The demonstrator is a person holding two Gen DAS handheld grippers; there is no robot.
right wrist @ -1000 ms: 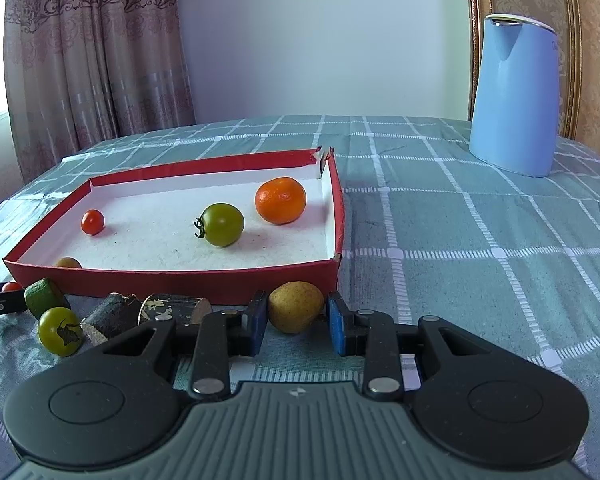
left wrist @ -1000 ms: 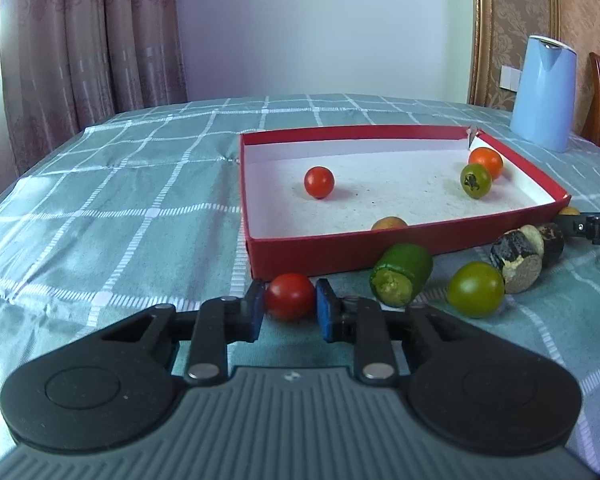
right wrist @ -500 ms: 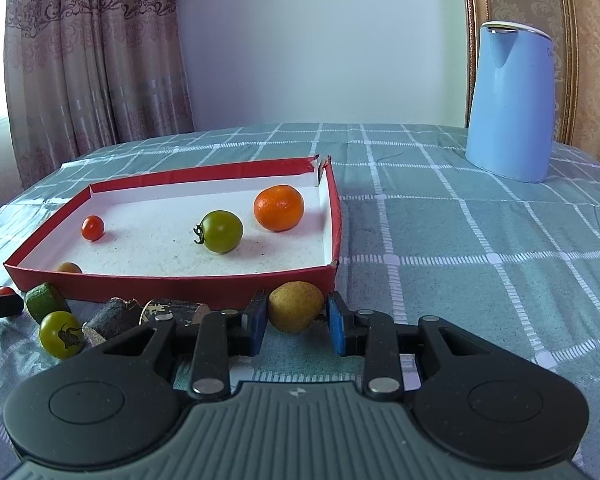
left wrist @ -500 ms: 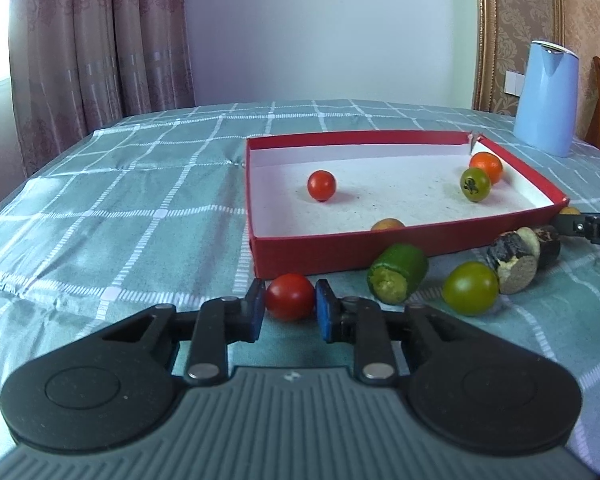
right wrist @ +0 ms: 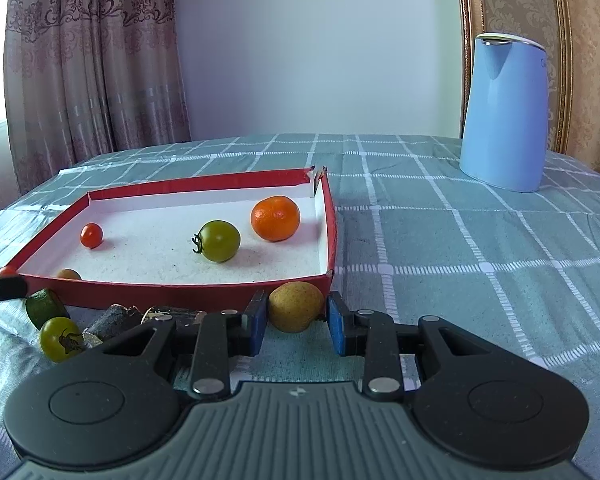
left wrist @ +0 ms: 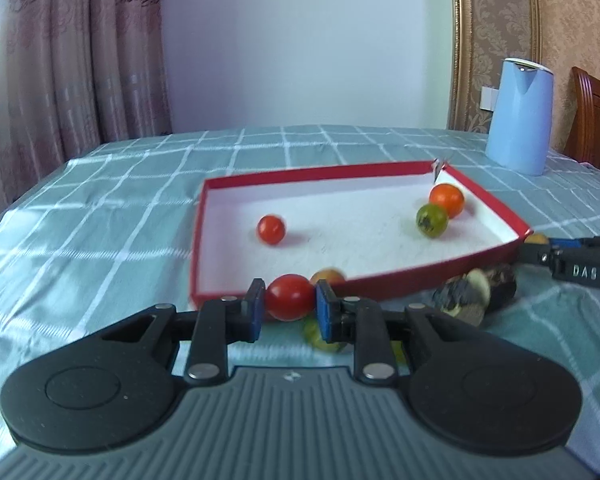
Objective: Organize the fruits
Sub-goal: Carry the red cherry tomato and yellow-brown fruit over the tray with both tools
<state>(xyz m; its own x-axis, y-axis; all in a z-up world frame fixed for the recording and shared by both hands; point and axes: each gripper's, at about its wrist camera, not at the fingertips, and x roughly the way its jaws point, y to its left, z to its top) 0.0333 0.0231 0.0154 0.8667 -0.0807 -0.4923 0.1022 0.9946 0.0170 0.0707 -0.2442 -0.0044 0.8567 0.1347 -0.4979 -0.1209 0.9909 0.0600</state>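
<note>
Clamped between the blue pads of the left gripper [left wrist: 290, 309] is a red cherry tomato [left wrist: 289, 297], carried clear of the cloth at the near wall of the red tray [left wrist: 196, 256]. Over on the other side the right gripper [right wrist: 296, 322] is clenched on a small yellow-brown fruit [right wrist: 295, 306], just outside the tray's near right corner. White letters "DAS" show on the side of that gripper where it reaches into the left wrist view; no other writing is legible.

Just this side of the tray, on the checked green tablecloth [right wrist: 460, 240], lie a cut green piece [right wrist: 44, 307], a green tomato [right wrist: 60, 338] and two dark, rough chunks [right wrist: 116, 320], all crowded along the tray's front wall between the two grippers.

Inside the tray sit a small brown fruit [right wrist: 69, 274] tucked against the near wall, another red cherry tomato [right wrist: 91, 235], a second green tomato with its stem [right wrist: 219, 241], and an orange [right wrist: 275, 218] towards the far right corner, which is torn.

Farther back on the table stands a pale blue kettle [right wrist: 504, 112], well apart from the fruit. Behind it are a gilt frame and patterned wallpaper, and patterned curtains [right wrist: 92, 64] hang at the left.
</note>
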